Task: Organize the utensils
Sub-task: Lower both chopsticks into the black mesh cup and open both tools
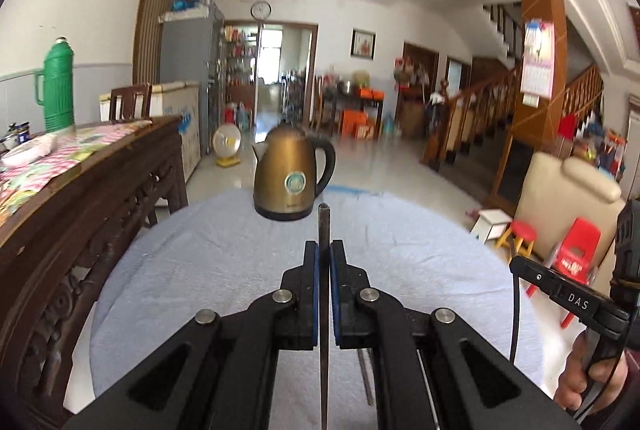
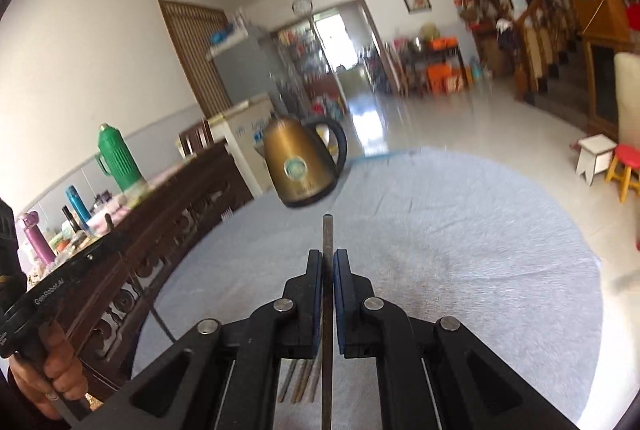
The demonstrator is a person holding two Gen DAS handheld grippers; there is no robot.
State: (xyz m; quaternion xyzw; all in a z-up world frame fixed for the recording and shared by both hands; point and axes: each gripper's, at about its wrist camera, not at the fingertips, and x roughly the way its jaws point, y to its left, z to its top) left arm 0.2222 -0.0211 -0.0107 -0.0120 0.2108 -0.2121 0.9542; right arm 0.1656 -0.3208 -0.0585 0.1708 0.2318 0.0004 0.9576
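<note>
My left gripper (image 1: 324, 250) is shut on a thin dark chopstick (image 1: 323, 226) that sticks out forward past the fingertips, above the round table with a light blue cloth (image 1: 200, 270). My right gripper (image 2: 328, 258) is shut on another thin dark chopstick (image 2: 327, 234), also raised over the cloth. Several more chopsticks (image 2: 300, 378) lie on the cloth under the right gripper, partly hidden by it. One more stick (image 1: 366, 374) shows under the left gripper. The right gripper's body (image 1: 568, 294) shows at the right edge of the left wrist view.
A bronze electric kettle (image 1: 290, 177) stands at the far side of the round table. A dark carved wooden sideboard (image 1: 80, 189) is at the left, carrying a green thermos (image 1: 58, 85) and bottles. A red plastic chair (image 1: 576, 250) and stools (image 2: 624, 165) stand at the right.
</note>
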